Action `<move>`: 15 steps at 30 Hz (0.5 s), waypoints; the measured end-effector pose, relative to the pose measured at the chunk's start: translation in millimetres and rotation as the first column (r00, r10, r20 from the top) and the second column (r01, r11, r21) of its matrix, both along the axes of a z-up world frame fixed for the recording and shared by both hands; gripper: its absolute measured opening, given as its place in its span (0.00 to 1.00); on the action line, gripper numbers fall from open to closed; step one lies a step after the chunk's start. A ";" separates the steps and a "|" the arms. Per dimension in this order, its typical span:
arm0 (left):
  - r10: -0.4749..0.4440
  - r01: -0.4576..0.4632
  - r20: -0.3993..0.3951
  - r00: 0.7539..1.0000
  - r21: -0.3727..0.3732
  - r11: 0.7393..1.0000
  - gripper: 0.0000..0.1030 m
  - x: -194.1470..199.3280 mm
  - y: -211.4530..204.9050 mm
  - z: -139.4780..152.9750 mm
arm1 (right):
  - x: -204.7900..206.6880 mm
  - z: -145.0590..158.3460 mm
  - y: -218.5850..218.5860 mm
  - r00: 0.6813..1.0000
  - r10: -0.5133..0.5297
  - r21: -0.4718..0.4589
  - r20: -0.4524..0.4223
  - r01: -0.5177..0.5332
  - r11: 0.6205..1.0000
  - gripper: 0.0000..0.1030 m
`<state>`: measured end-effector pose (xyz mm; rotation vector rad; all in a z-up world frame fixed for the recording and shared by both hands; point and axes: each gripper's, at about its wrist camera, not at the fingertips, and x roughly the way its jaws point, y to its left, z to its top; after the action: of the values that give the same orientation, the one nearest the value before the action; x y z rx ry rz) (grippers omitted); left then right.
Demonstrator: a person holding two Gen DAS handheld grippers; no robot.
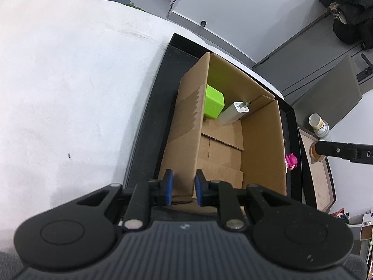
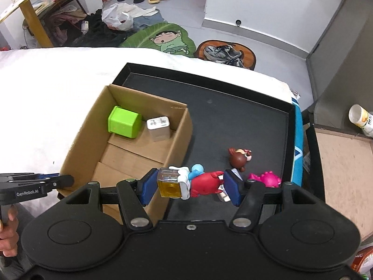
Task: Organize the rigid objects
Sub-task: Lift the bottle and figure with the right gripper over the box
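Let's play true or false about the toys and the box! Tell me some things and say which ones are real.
1. The green cube sits inside the cardboard box. True.
2. The left gripper pinches the box wall. True.
3. The white charger lies on the black tray outside the box. False: it is in the box, beside the green cube.
4. The right gripper has nothing in its jaws. False: a toy with a red and blue figure and a clear yellow block is between them.
5. The brown bear figure is in the box. False: it stands on the tray.
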<state>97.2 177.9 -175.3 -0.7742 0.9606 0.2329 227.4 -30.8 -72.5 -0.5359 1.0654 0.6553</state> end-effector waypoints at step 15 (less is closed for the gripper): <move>-0.001 0.002 0.011 1.000 -0.026 1.000 0.18 -3.0 4.8 -1.5 | -19.9 -8.0 51.8 0.998 0.061 -0.027 0.007 -0.061 0.998 0.58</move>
<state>94.2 182.7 -176.8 -0.7981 0.9556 0.2148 207.5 21.0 -80.5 -0.5951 1.0551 0.6927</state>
